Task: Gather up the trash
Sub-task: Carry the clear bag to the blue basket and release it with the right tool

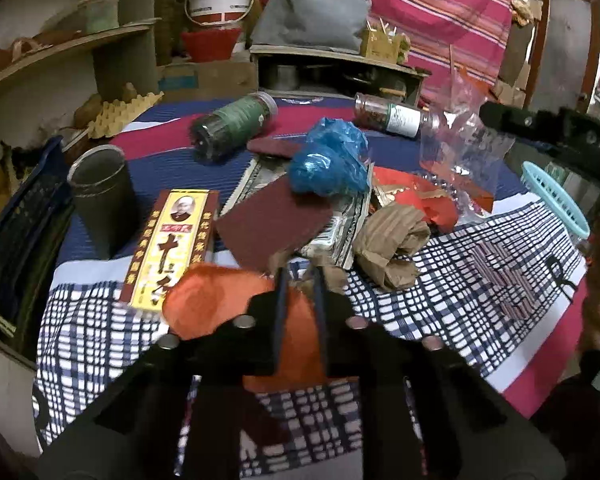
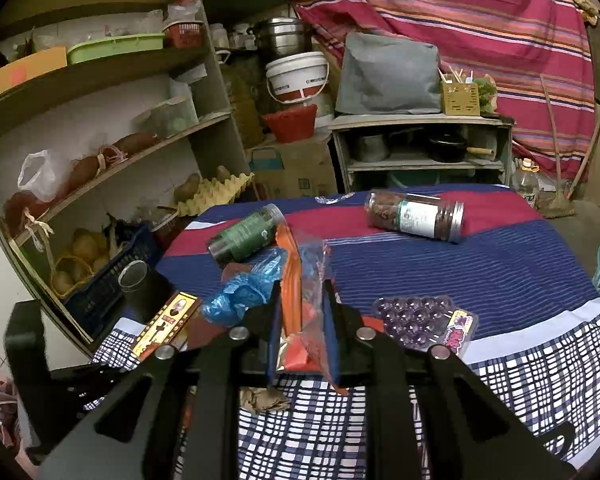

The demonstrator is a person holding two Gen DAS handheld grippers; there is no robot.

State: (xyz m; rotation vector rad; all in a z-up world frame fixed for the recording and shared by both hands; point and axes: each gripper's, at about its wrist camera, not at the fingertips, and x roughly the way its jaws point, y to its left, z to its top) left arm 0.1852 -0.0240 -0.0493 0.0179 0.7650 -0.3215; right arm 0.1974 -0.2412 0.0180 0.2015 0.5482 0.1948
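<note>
Trash lies heaped on the checked cloth (image 1: 440, 264), and two pieces are already in the tools. The left gripper (image 1: 300, 276) has its jaws drawn together on an orange scrap (image 1: 216, 296), which spreads flat to the left of the fingers and hangs under them, its long side running across the view. The right gripper (image 2: 302, 288) is clamped on a clear plastic bag (image 2: 304, 280) with an orange strip; the bag stands upright between the jaws, its long axis pointing away toward the green jar (image 2: 246, 238).

Beyond the orange scrap, the pile spreads outward: a maroon pad (image 1: 272, 224) just ahead, a crumpled brown paper (image 1: 392, 244) ahead and right, a blue plastic bag (image 1: 332, 156) farther behind the pad. The turquoise basket (image 1: 556, 200) sits at the far right of the pile, nearer the right gripper; I judge that the likely drop point.
</note>
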